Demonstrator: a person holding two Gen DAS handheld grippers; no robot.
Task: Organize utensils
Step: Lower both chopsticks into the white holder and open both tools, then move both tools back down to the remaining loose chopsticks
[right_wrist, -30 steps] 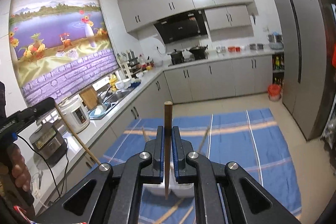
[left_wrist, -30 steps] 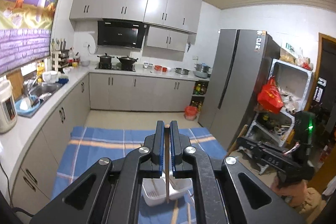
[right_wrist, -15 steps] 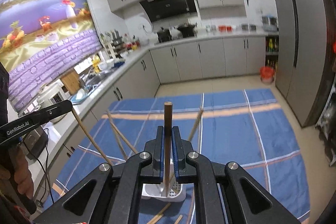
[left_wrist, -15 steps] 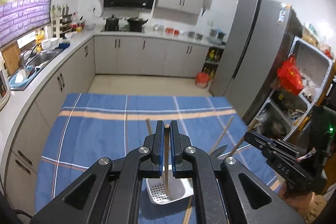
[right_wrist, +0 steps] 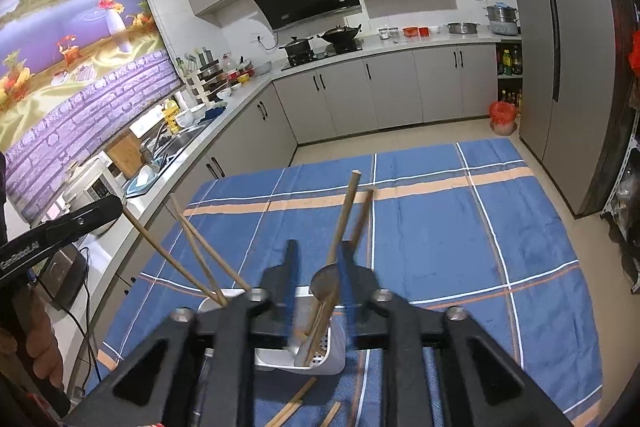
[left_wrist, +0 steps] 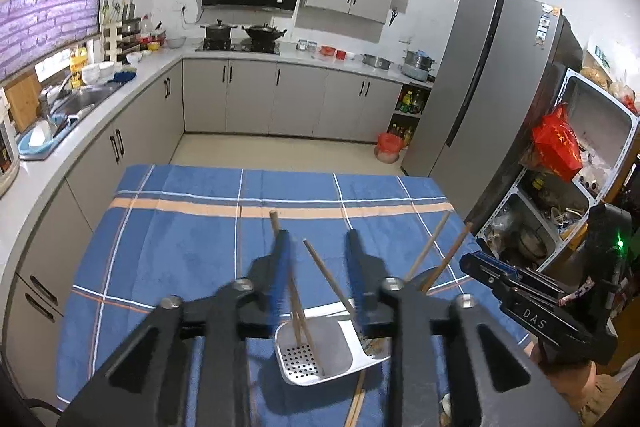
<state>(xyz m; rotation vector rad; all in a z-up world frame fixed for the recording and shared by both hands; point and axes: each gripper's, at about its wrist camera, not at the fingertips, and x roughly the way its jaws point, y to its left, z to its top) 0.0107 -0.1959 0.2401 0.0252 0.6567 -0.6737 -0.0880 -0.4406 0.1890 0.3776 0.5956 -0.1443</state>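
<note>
A white perforated utensil holder (left_wrist: pixel 340 359) stands on the blue checked tablecloth (left_wrist: pixel 180 247). In the left wrist view my left gripper (left_wrist: pixel 317 255) is over it, its jaws opening. Two wooden chopsticks (left_wrist: pixel 316 275) stand loose between the fingers in the holder's left compartment, and no pad presses on them. In the right wrist view the jaws of my right gripper (right_wrist: pixel 318 267) are opening too. Two chopsticks (right_wrist: pixel 347 211) and a round spoon head (right_wrist: pixel 324 283) lean in the holder (right_wrist: pixel 332 359) by the right finger, ungripped. The right gripper also shows in the left wrist view (left_wrist: pixel 486 269).
A few loose chopsticks (right_wrist: pixel 298 401) lie on the cloth in front of the holder. A person's hand (right_wrist: pixel 40 343) holds the left gripper's body (right_wrist: pixel 60 227) at the left. Kitchen counters (left_wrist: pixel 60 155), a sink, a fridge (left_wrist: pixel 480 99) and a cluttered shelf (left_wrist: pixel 560 187) surround the table.
Both grippers came down over the holder, each shut on a chopstick. Both have now parted their jaws, and the chopsticks stand free in the holder.
</note>
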